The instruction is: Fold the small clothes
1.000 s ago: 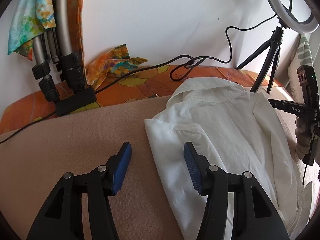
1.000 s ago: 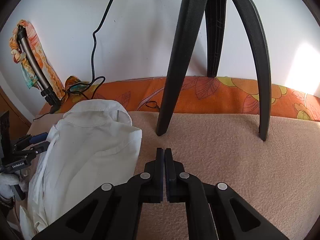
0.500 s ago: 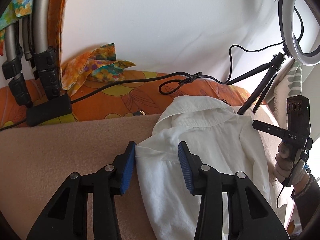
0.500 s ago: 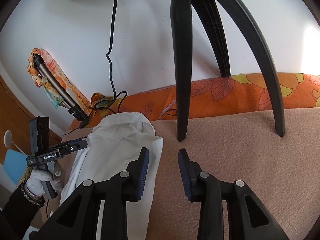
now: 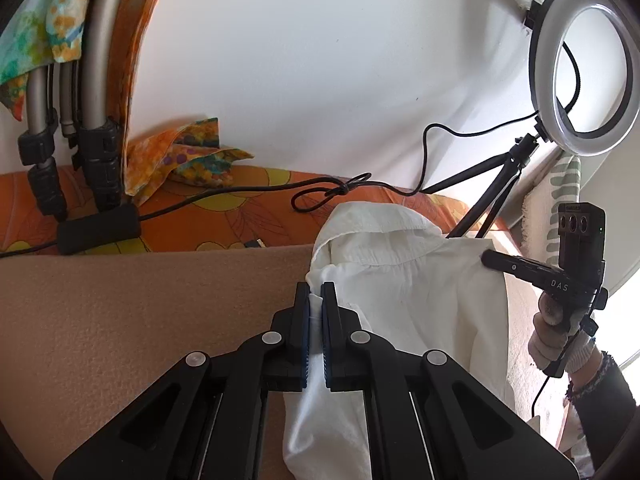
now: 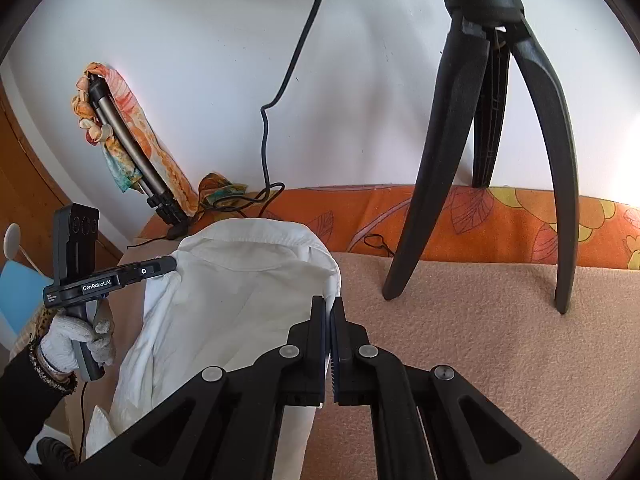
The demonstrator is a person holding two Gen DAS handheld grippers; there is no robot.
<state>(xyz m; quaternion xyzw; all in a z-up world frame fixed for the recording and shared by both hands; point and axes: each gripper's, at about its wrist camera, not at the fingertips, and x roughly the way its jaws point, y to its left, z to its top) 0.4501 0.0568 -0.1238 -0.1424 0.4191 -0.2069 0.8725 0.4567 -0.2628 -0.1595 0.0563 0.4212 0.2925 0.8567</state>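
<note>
Both hand-held tools are clamped on the same garment. The left gripper (image 5: 316, 300) has its jaws pressed together on a fold of the white shirt (image 5: 420, 304) at that side's shoulder edge; cloth shows plainly between the blue pads. The right gripper (image 6: 329, 312) is likewise closed, pinching the opposite shoulder edge of the shirt just below the collar (image 6: 256, 250). The shirt lies on the beige blanket (image 6: 500, 344), collar pointing toward twelve o'clock in both wrist views and the body trailing down toward six o'clock, where it runs out of frame. Risks noted: each grip takes only a thin margin of fabric near the jaw tips, so a quick lift or sideways pull could, in my judgement, draw the cloth out and drop one side, leaving a skewed fold. Whether each pinch has caught one layer or several cannot be told; a single layer would let the back panel sag and bunch. The black tripod legs (image 6: 420, 200) stand on the blanket at one to two o'clock of the right tool, near the shirt, and the ring light (image 5: 584, 68) on its small stand sits at two o'clock in the left view; a wide swing could strike either. The loose black cable (image 5: 336, 192) lies just beyond the collar at twelve o'clock and could snag.
</note>
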